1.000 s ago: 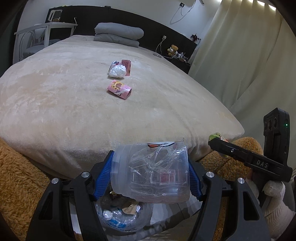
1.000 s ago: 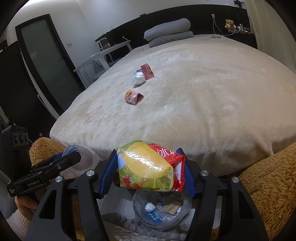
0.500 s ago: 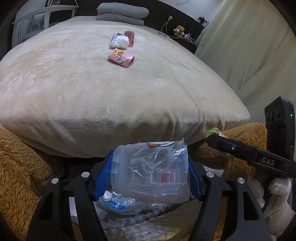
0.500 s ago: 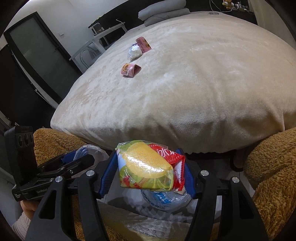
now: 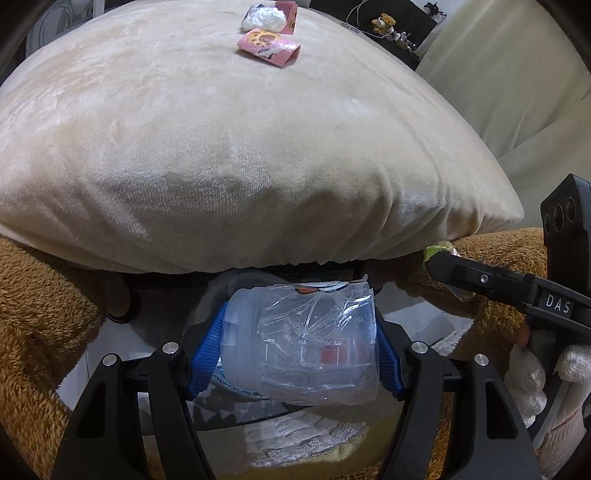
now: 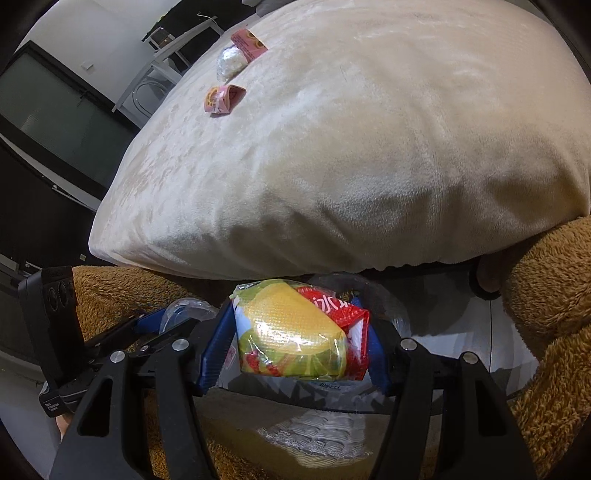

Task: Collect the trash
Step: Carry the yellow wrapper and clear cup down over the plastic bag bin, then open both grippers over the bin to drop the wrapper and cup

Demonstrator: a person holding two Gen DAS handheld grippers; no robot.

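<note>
My left gripper (image 5: 295,350) is shut on a crumpled clear plastic cup (image 5: 303,343), held sideways between the blue pads. My right gripper (image 6: 291,350) is shut on a yellow, green and red snack wrapper (image 6: 295,336). Both hang low at the foot of the bed, over a bin lined with a clear bag (image 6: 399,321) that holds other trash. The right gripper (image 5: 428,258) enters the left wrist view from the right, held by a gloved hand (image 5: 532,373). On the bed lie a pink wrapper (image 5: 267,46), a white crumpled wad (image 5: 262,18) and another pink wrapper (image 6: 249,44).
The cream bed cover (image 5: 240,147) overhangs right above the bin. Brown fluffy fabric (image 5: 37,314) flanks the bin on both sides. A curtain (image 5: 517,74) hangs at the right, a dark door (image 6: 55,110) and a white desk (image 6: 162,62) at the left.
Both grippers have sunk and tilted further down toward the bin. The bed edge now fills more of each view. The cup and the snack wrapper stay gripped.
</note>
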